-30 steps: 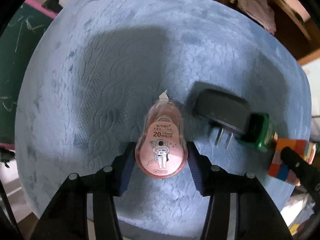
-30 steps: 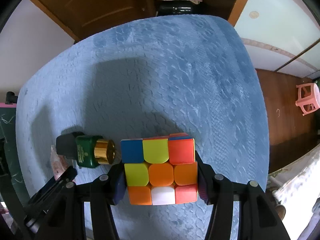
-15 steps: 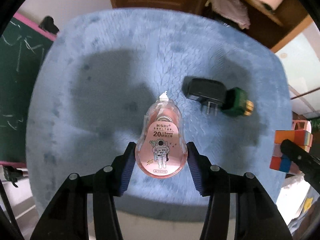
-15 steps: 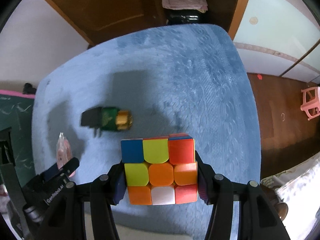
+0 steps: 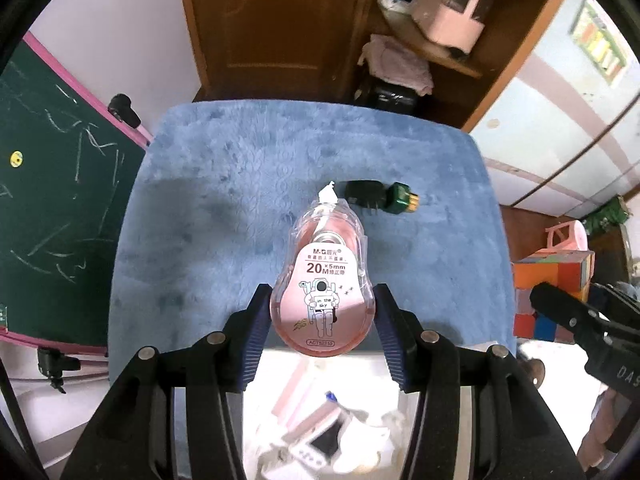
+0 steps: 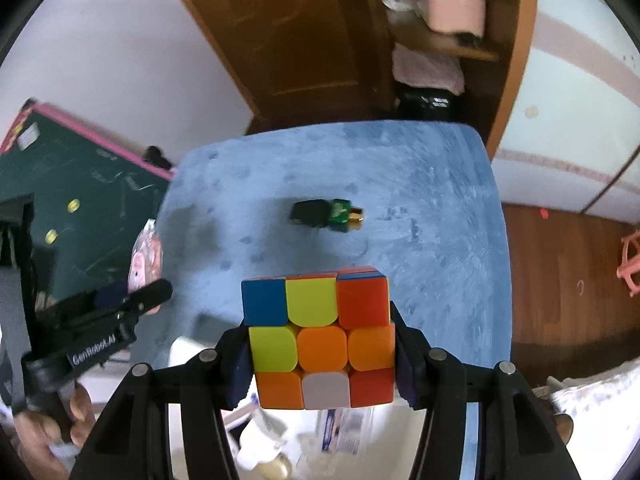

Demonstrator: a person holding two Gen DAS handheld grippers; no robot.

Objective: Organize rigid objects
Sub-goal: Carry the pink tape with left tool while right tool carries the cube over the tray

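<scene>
My left gripper [image 5: 322, 322] is shut on a pink correction tape dispenser [image 5: 323, 280] and holds it high above the near edge of the blue plush table [image 5: 224, 208]. My right gripper [image 6: 318, 354] is shut on a multicoloured puzzle cube [image 6: 318, 336], also held well above the table's near edge [image 6: 440, 248]. The cube also shows at the right of the left wrist view [image 5: 550, 280]. A black plug adapter [image 5: 362, 194] and a green bottle with a gold cap [image 5: 402, 199] lie together on the table; both show in the right wrist view, the adapter [image 6: 310, 213] and the bottle [image 6: 344, 216].
A white container with small items [image 5: 320, 432] sits below both grippers, in front of the table. A green chalkboard [image 5: 48, 200] stands at the left. A wooden door [image 5: 272, 28] and shelves [image 5: 436, 32] are behind the table. A pink stool [image 6: 630, 264] stands at the right.
Both grippers have risen and pulled back from the table with their objects still held. The adapter and bottle now look small and far. The white container has come into view below.
</scene>
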